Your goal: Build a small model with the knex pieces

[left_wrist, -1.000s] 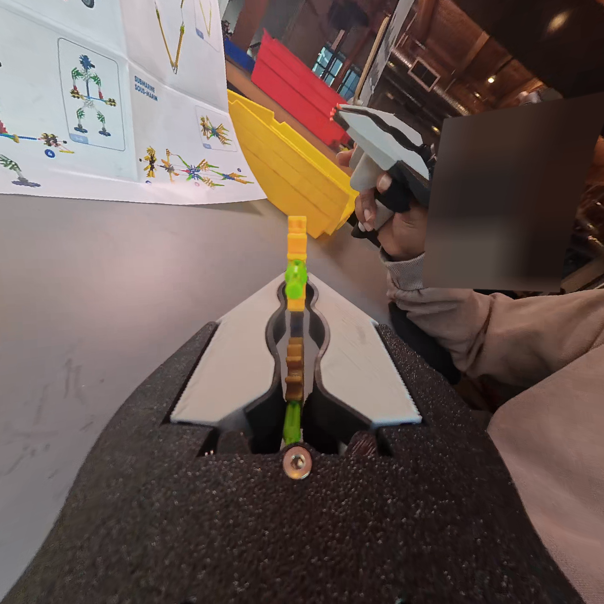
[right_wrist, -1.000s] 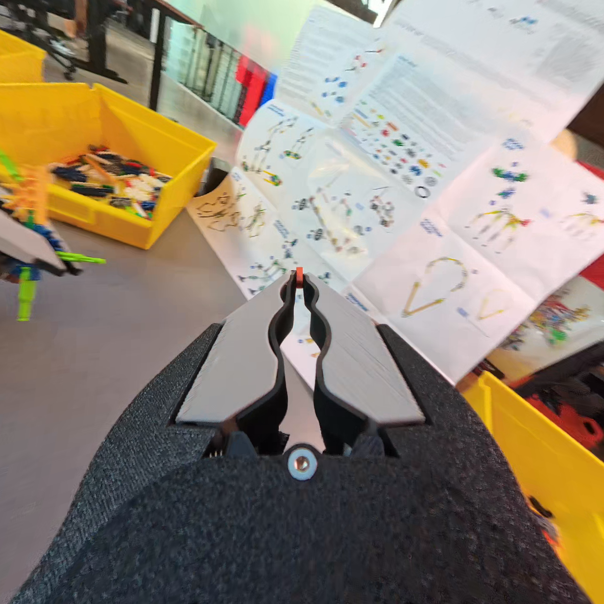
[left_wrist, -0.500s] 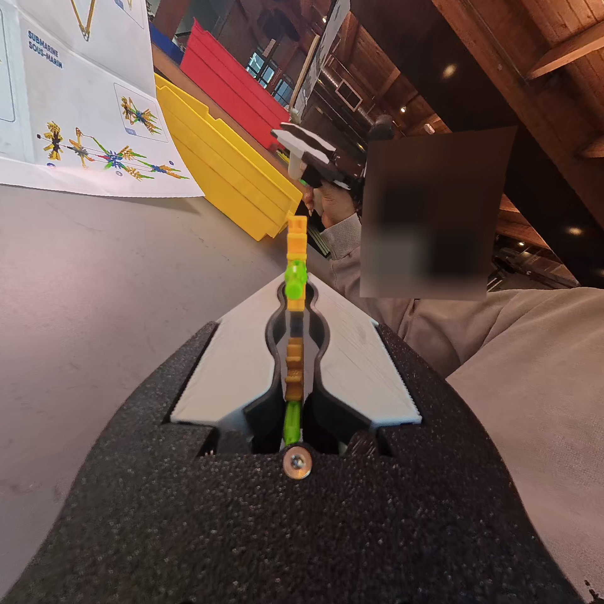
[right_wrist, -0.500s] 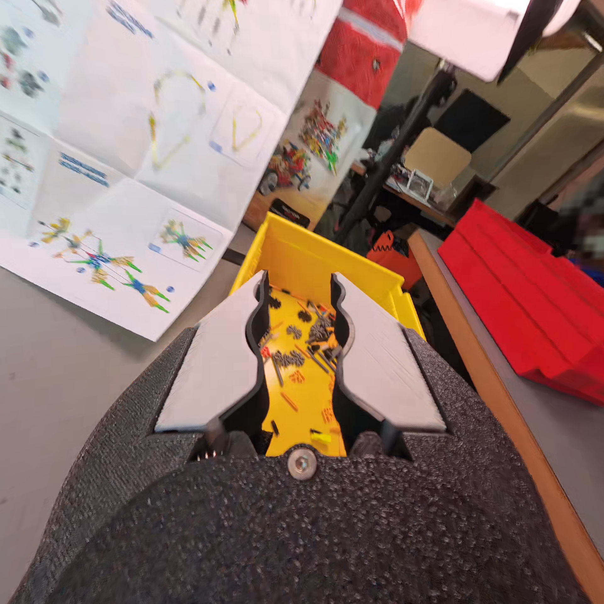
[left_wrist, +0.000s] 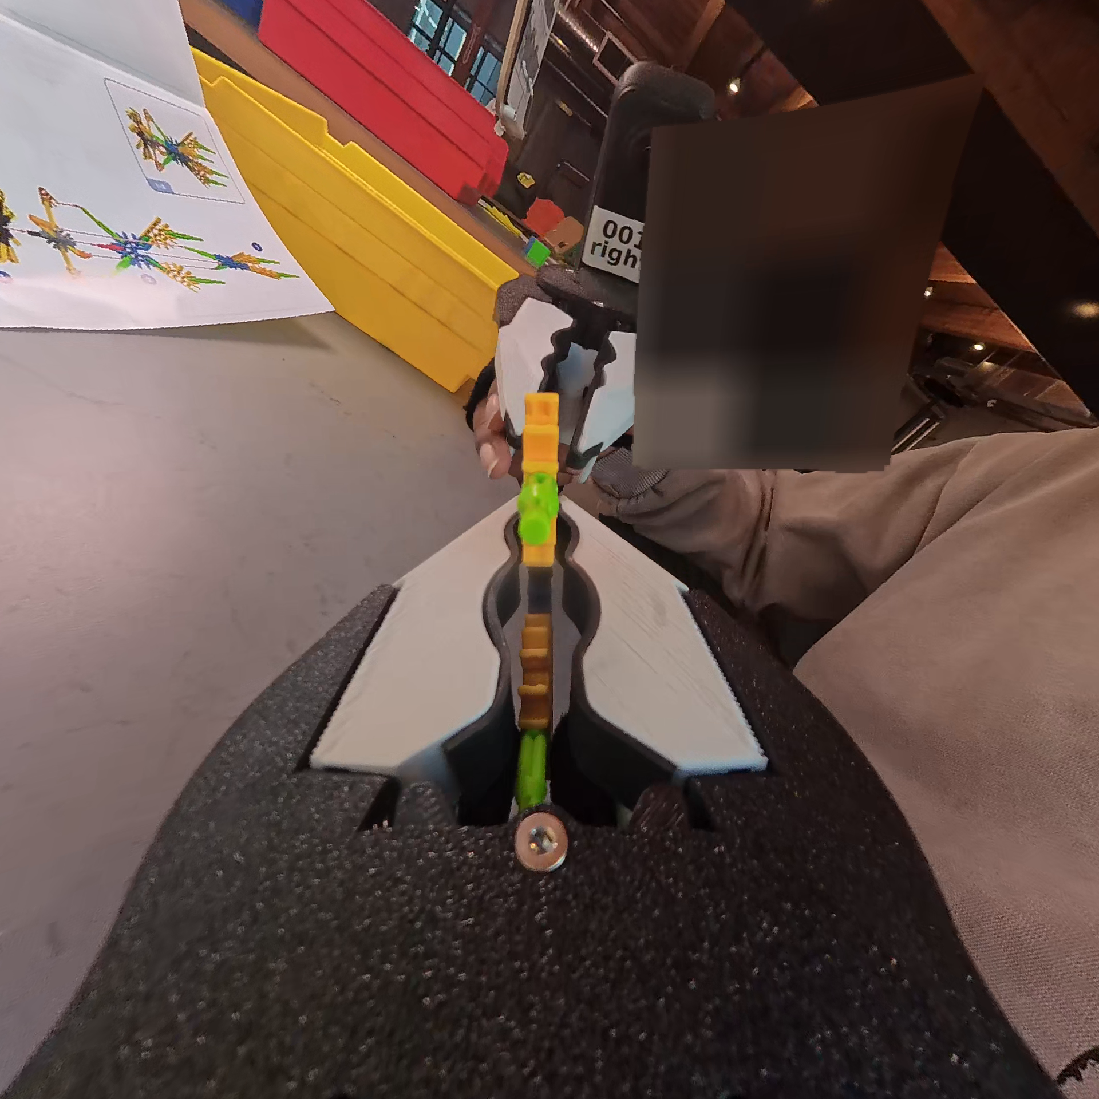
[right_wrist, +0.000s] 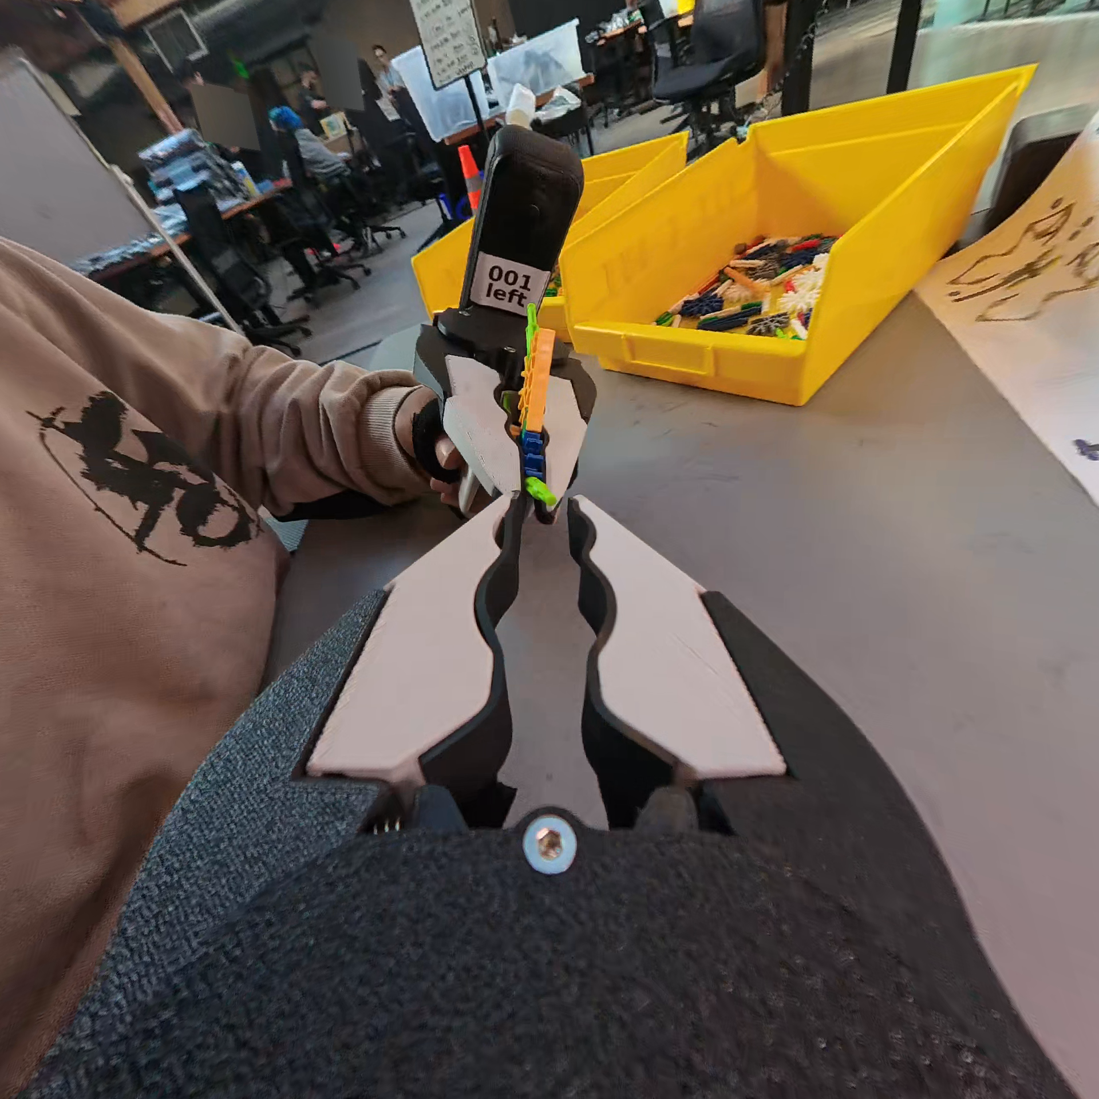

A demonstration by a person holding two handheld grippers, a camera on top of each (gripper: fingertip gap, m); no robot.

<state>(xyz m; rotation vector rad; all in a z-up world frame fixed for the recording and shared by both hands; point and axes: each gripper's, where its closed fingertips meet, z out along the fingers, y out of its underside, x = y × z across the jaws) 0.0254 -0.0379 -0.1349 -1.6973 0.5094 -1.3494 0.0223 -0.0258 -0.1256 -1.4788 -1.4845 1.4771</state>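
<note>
My left gripper [left_wrist: 540,518] is shut on a thin toy assembly [left_wrist: 540,443] of orange, blue and green snap-together pieces, which runs along the jaw gap and sticks out past the tips. In the right wrist view the left gripper [right_wrist: 532,476] holds this assembly [right_wrist: 537,380] upright above the grey table [right_wrist: 803,535]. My right gripper [right_wrist: 540,508] is open and empty, and its tips almost touch the assembly's lower green end [right_wrist: 540,491]. It also shows in the left wrist view [left_wrist: 571,404], facing me just beyond the assembly.
A yellow bin [right_wrist: 880,178] with several loose pieces stands at the back right, a second yellow bin [right_wrist: 624,172] behind it. Another yellow bin [left_wrist: 357,238], red bins [left_wrist: 386,101] and an instruction sheet [left_wrist: 119,196] lie to the left. A person's sleeve [left_wrist: 892,535] is on the right. Left and right tips are no more than a few centimetres apart.
My right gripper opened, let go of a small red piece, swung from the instruction sheet over a yellow bin, then round to face the left gripper. The left gripper turned right, still holding the assembly.
</note>
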